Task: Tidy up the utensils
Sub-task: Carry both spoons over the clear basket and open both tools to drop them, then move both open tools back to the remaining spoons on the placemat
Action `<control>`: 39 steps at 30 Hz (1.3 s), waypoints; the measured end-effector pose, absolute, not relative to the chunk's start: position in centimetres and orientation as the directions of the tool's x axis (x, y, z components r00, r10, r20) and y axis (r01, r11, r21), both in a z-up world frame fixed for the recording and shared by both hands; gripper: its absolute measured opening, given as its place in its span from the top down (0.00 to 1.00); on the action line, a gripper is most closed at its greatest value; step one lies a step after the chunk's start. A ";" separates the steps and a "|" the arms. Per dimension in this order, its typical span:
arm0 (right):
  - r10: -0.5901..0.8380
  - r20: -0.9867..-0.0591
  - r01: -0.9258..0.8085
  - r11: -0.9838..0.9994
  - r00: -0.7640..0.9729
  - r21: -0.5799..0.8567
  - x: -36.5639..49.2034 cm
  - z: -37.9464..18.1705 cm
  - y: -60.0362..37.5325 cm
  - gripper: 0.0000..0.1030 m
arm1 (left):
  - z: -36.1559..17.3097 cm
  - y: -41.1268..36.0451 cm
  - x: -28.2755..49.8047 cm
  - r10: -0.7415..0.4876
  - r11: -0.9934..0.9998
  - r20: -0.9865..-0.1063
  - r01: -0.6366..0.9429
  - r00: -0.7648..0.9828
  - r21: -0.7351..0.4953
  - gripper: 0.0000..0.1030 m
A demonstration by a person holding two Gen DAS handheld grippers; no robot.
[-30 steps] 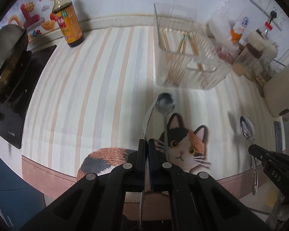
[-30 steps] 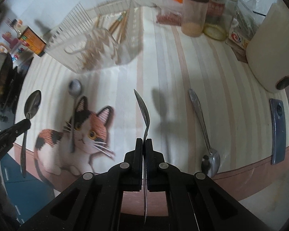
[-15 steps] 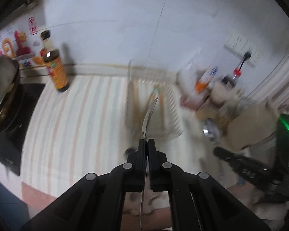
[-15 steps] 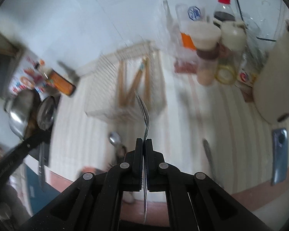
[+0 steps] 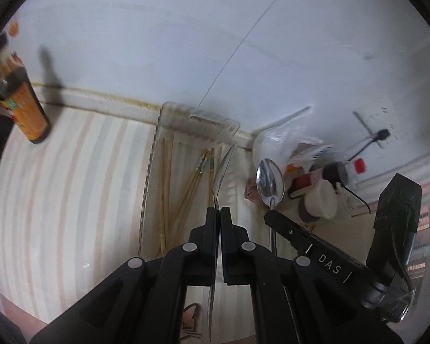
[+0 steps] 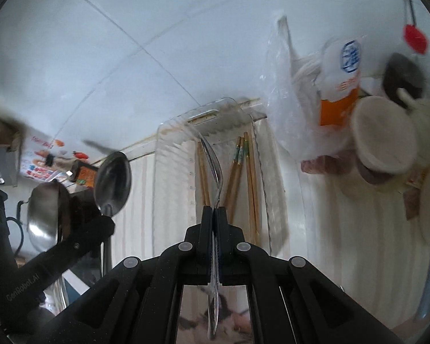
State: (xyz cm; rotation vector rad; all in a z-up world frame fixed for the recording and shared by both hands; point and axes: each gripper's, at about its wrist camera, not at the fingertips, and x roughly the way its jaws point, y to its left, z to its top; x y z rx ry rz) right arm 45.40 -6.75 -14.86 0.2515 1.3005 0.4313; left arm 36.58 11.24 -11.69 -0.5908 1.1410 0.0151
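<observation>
A striped counter point(image 5: 71, 200) carries a clear tray point(image 5: 149, 177) and sauce bottle point(image 5: 25, 109).

On my striped desk point(image 5: 71, 189) a brown sauce bottle point(image 5: 23, 106) stands by the wall. A plastic bag point(image 6: 298, 97), white-lidded jars point(image 6: 384, 140) and a red-capped bottle point(image 5: 355, 166) crowd the corner. I see a steel wok point(image 6: 43, 215) far left.

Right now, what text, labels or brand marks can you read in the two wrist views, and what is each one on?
"DAS": on the right gripper, seen from the left wrist.
"GenRobot.AI": on the left gripper, seen from the right wrist; slightly blurred.
Sauce bottle: label too blurred to read.
White and orange packet: blue round logo and characters, unreadable.
Wall poster: print too blurred.
</observation>
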 end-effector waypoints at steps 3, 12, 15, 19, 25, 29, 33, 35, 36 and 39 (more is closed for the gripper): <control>0.426 -0.886 -0.143 0.903 0.184 0.404 47.0 -17.0 -6.0 0.98 | -13.5 12.0 38.0 -0.288 0.839 -0.868 -0.331 0.405 -0.433 0.99; 0.399 -0.909 -0.146 0.913 0.124 0.381 48.6 -20.5 -5.1 0.94 | -15.3 12.8 39.4 -0.211 0.865 -0.912 -0.368 0.353 -0.342 0.98; 0.382 -0.912 -0.149 0.920 0.147 0.361 48.1 -19.9 -5.8 0.82 | -14.3 12.6 38.6 -0.107 0.902 -0.928 -0.358 0.357 -0.242 0.90; 0.332 -0.917 -0.167 0.939 0.219 0.300 45.9 -17.8 -7.7 0.64 | -12.6 12.5 36.1 0.041 0.927 -0.915 -0.358 0.400 -0.115 0.37; 0.269 -0.913 -0.156 0.960 0.308 0.231 41.2 -16.1 -12.6 0.43 | -12.4 12.2 29.6 0.209 0.917 -0.881 -0.398 0.424 0.026 0.03; 0.212 -0.920 -0.136 0.975 0.331 0.176 37.3 -17.0 -16.2 0.40 | -13.9 11.7 26.3 0.225 0.912 -0.884 -0.407 0.409 0.044 0.00; 0.146 -0.952 -0.108 0.987 0.268 0.120 34.2 -20.1 -19.6 0.40 | -17.1 10.5 23.7 0.269 0.903 -0.908 -0.412 0.320 0.122 0.00; 0.134 -0.968 -0.092 0.989 0.211 0.117 33.0 -22.2 -21.2 0.40 | -19.1 9.8 22.7 0.263 0.904 -0.925 -0.406 0.274 0.137 0.00; 0.127 -0.976 -0.083 0.990 0.177 0.114 32.4 -23.5 -21.8 0.40 | -19.9 9.5 22.1 0.255 0.907 -0.931 -0.399 0.262 0.136 0.00; 0.092 -0.990 -0.088 0.993 0.108 0.083 31.0 -26.6 -22.5 0.40 | -22.7 8.4 21.0 0.227 0.917 -0.952 -0.374 0.206 0.137 0.00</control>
